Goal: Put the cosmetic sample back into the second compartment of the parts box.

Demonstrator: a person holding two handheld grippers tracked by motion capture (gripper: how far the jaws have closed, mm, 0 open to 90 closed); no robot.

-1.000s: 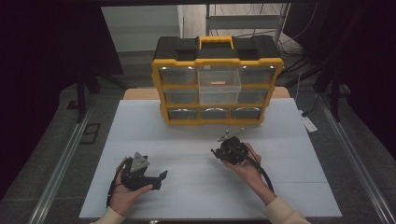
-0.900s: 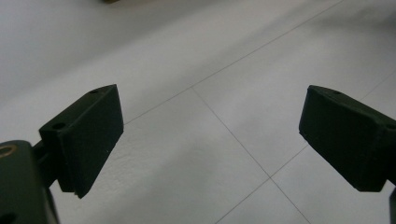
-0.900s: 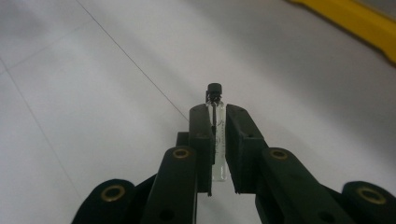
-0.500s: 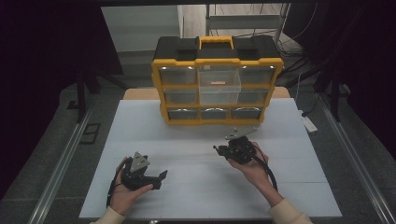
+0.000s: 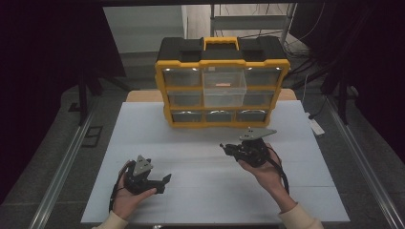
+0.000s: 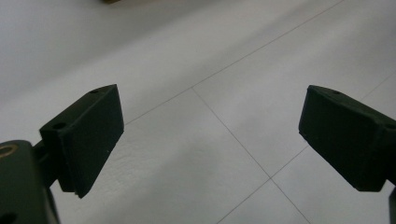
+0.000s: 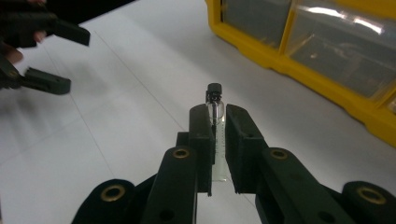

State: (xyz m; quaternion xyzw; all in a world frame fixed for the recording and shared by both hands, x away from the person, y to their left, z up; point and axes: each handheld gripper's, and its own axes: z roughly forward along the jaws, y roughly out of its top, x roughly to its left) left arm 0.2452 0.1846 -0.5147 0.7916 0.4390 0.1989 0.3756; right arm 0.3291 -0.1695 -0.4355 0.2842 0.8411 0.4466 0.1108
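Observation:
A yellow and black organizer box with clear drawers stands at the table's far side; its upper middle drawer is pulled out a little. My right gripper hovers in front of the box, right of centre, and is shut on a small clear glass vial with a black cap. The vial stands out past the jaws in the right gripper view. My left gripper rests low at the near left of the table, jaws wide apart with nothing between them.
The white table top is bare between the two grippers and the box. The box's yellow frame runs across the upper right of the right gripper view. Dark floor and metal rails flank the table.
My right gripper with the vial has shifted to the right and slightly toward the box. The left gripper has stayed in place.

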